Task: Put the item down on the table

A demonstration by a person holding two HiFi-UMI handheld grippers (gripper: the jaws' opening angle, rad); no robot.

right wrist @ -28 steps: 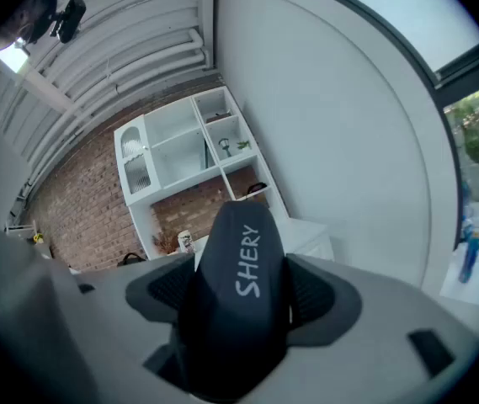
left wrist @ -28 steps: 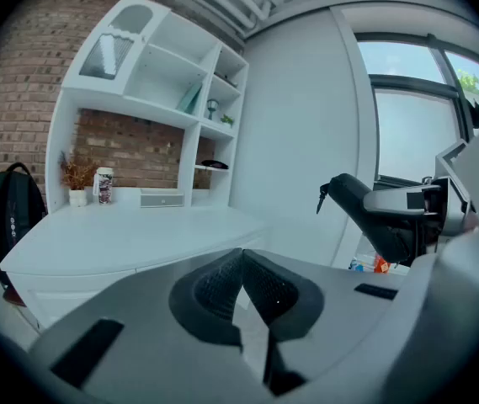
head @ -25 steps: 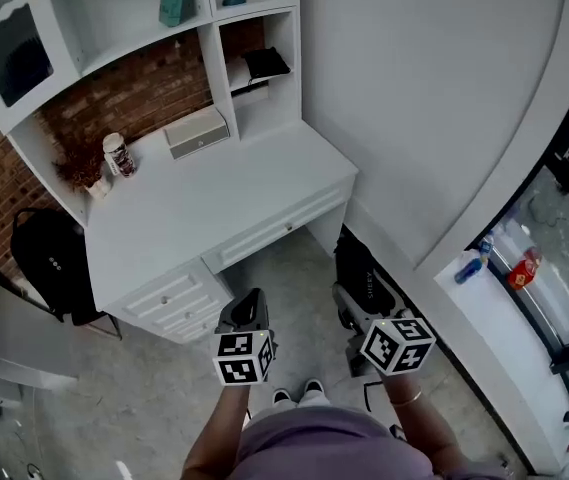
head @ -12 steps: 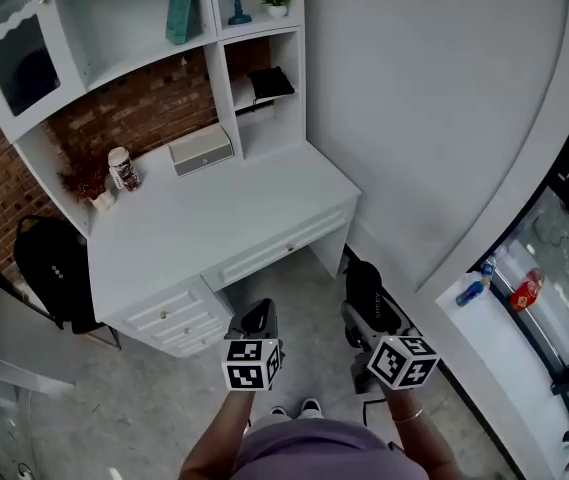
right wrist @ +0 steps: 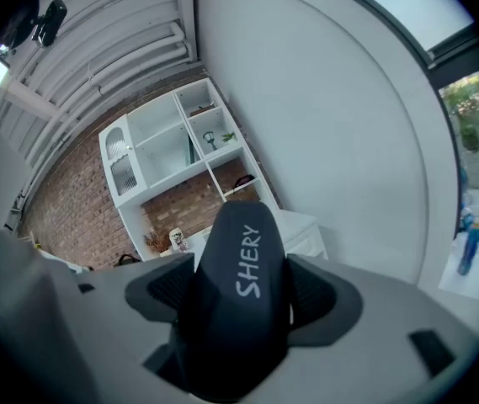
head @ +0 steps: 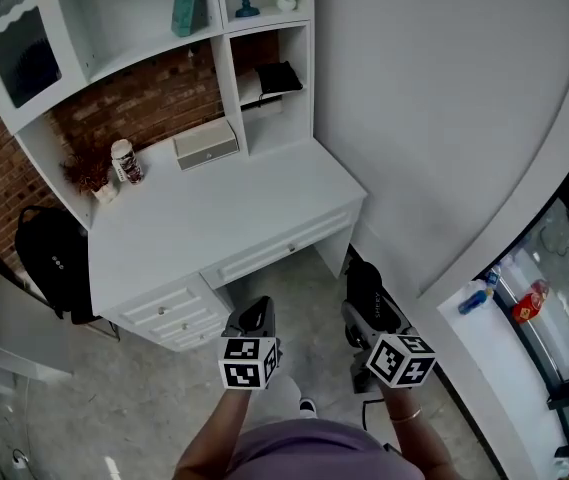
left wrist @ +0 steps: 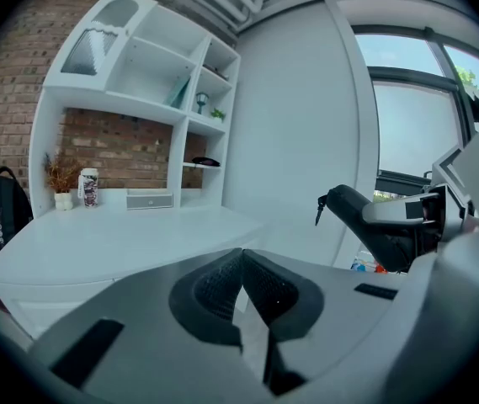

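Note:
A black soft case (right wrist: 237, 286) with "SHERY" printed on it sits between the pads of my right gripper (right wrist: 241, 303), which is shut on it. In the head view the case (head: 363, 288) sticks forward from the right gripper (head: 371, 323), above the floor to the right of the white desk (head: 226, 211). My left gripper (head: 255, 315) hangs just before the desk's drawers. Its pads (left wrist: 222, 286) are pressed together with nothing between them. The left gripper view also shows the case (left wrist: 365, 219) at the right, beyond the desk (left wrist: 113, 230).
On the desk's far side stand a printed cup (head: 124, 161), dried flowers (head: 86, 174) and a small white box (head: 205, 144) under white shelves. A black backpack (head: 55, 261) leans at the desk's left. A curved white wall and a sill with bottles (head: 476, 297) are at the right.
The head view has tilted up slightly, so the shelves show more. Both grippers have dropped a little in the frame and stay in front of the desk. The case remains held.

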